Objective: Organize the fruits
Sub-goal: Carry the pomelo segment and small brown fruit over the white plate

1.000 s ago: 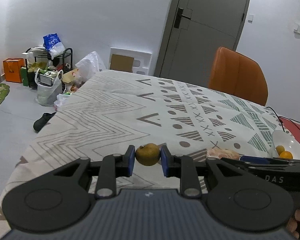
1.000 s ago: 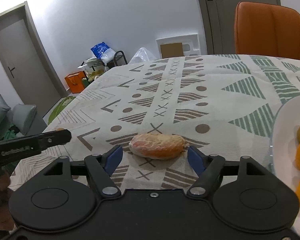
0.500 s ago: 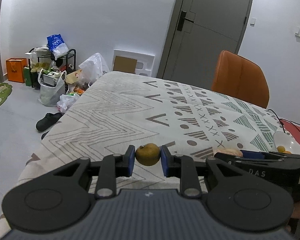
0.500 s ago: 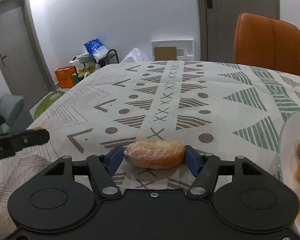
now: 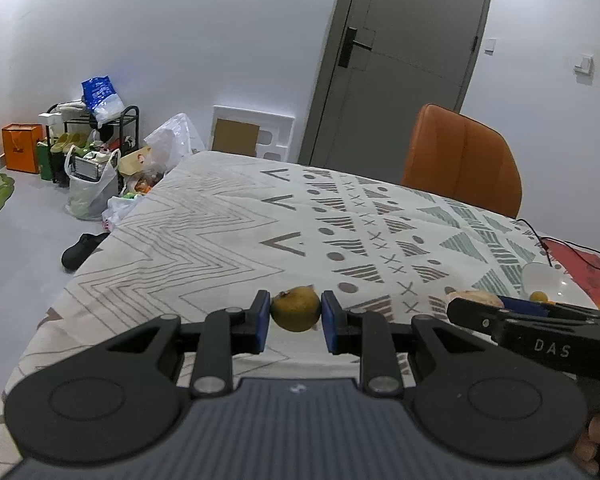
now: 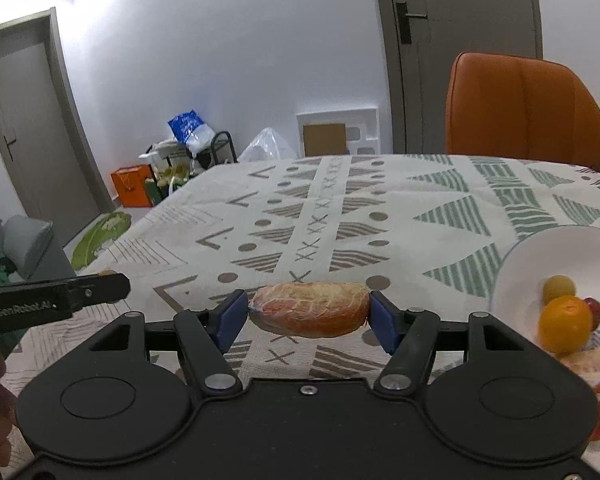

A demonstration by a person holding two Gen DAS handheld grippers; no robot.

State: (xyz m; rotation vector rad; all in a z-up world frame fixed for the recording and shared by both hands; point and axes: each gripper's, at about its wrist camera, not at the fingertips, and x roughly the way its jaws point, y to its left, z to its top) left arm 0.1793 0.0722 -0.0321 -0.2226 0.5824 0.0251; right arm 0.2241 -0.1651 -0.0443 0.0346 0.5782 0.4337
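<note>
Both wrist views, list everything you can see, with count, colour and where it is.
Brownish-yellow fruit: one, between the left gripper's fingers.
Wrapped orange piece: one, orange in clear film, between the right gripper's fingers.
Bowl: one, white, right side of the table, holding an orange, a small yellow fruit and other pieces.
Tablecloth: one, cream with grey and green shapes, over the table.
Chair: one, orange, at the far edge.
Bags and rack: several, mixed colours, on the floor by the wall.
Left gripper: black, blue pads, closed on the fruit.
Right gripper: black, blue pads, closed on the wrapped piece.
</note>
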